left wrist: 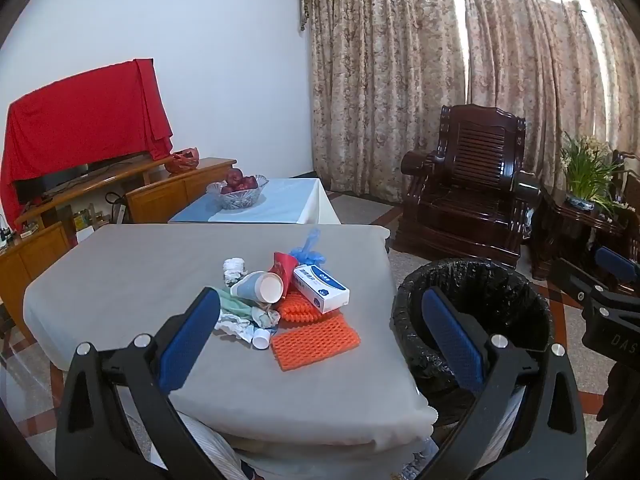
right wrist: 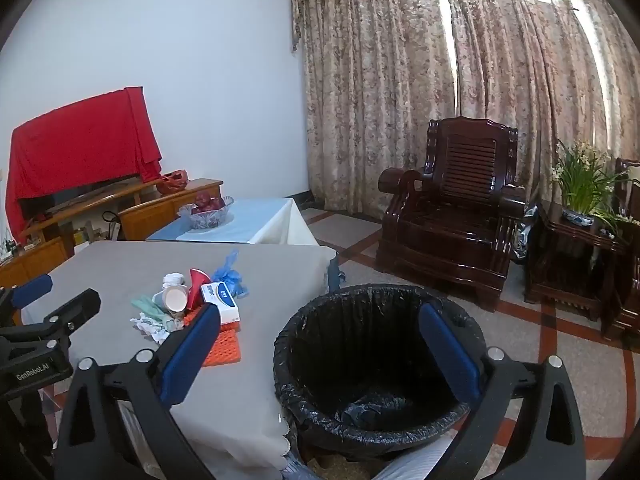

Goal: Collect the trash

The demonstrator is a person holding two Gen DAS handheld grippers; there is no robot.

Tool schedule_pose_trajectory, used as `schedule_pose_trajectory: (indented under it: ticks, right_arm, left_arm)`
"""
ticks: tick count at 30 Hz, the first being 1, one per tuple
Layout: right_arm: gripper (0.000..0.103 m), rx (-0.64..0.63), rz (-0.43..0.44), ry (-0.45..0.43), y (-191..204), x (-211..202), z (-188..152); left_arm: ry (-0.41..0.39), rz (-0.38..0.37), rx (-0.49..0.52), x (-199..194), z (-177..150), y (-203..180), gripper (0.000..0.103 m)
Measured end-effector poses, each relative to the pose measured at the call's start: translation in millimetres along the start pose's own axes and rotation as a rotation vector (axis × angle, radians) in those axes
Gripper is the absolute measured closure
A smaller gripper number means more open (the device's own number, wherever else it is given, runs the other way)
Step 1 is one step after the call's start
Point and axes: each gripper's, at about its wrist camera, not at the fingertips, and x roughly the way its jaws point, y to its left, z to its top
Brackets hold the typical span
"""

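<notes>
A heap of trash lies on the grey table: a tipped paper cup, a white-and-blue box, orange foam netting, a red wrapper, a blue plastic bag, crumpled tissues and a small white cap. Right of the table stands a bin with a black liner, holding only the liner. My left gripper hangs open in front of the heap, touching nothing. My right gripper is open above the bin's near rim, also holding nothing. The pile also shows in the right wrist view, with the box on top.
Behind the grey table stands a smaller table with a glass fruit bowl. A wooden cabinet with a red cloth lines the left wall. A dark wooden armchair and a side table with a potted plant stand before the curtains.
</notes>
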Motion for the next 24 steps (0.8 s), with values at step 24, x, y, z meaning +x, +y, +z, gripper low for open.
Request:
schedule_pose_trajectory:
  ticks: [24]
  right_arm:
    - [0.006,0.005,-0.002,0.001,3.2,5.0,-0.9]
  left_arm:
    - [0.001,0.003,0.003,1.2,-0.7,-2.7,0.005]
